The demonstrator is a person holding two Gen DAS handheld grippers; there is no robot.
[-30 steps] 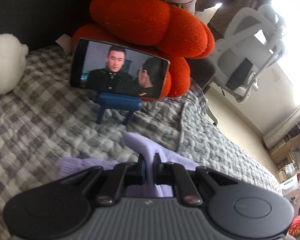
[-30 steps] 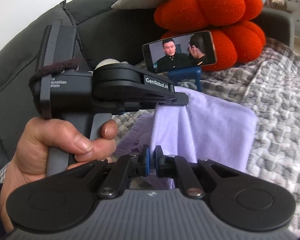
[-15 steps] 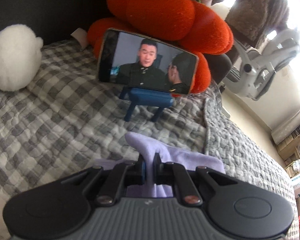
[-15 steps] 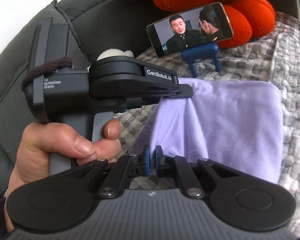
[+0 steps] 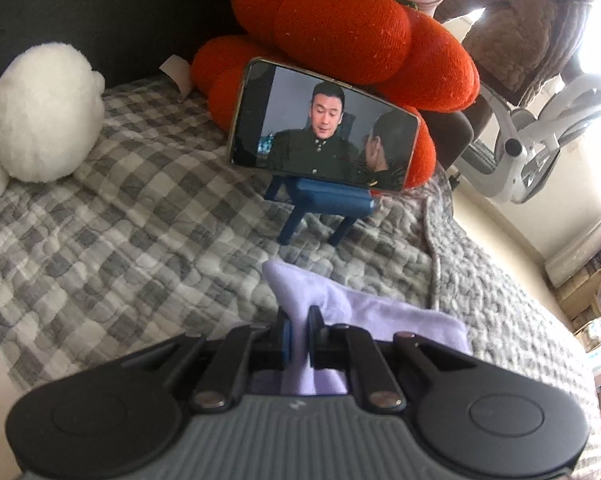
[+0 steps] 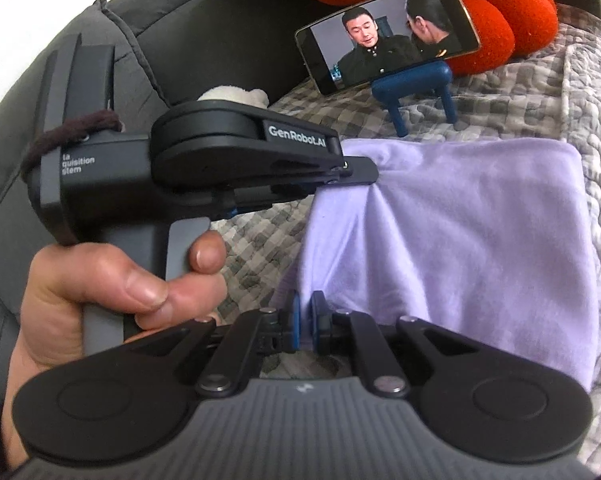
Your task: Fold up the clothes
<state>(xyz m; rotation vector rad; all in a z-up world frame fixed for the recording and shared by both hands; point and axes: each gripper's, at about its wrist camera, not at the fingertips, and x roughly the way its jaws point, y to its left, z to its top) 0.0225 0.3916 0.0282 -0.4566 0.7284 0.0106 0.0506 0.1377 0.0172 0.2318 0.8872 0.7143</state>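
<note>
Just pinched the purple cloth (image 6: 460, 240) tight with the left gripper (image 5: 298, 336) and right gripper (image 6: 304, 320). Held it low over the checked blanket (image 5: 140, 220), near the phone (image 6: 388, 36).

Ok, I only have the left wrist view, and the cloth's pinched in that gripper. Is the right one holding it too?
Observer: Yes, the right gripper is shut on the cloth, at its near edge.
Operator: And how does the rest of it lie?
Observer: Mostly flat on the quilt, spread out to the right.
Operator: Any slack between the two grips?
Observer: A raised fold runs from the right gripper up to the left gripper, which pinches the far left corner.
</note>
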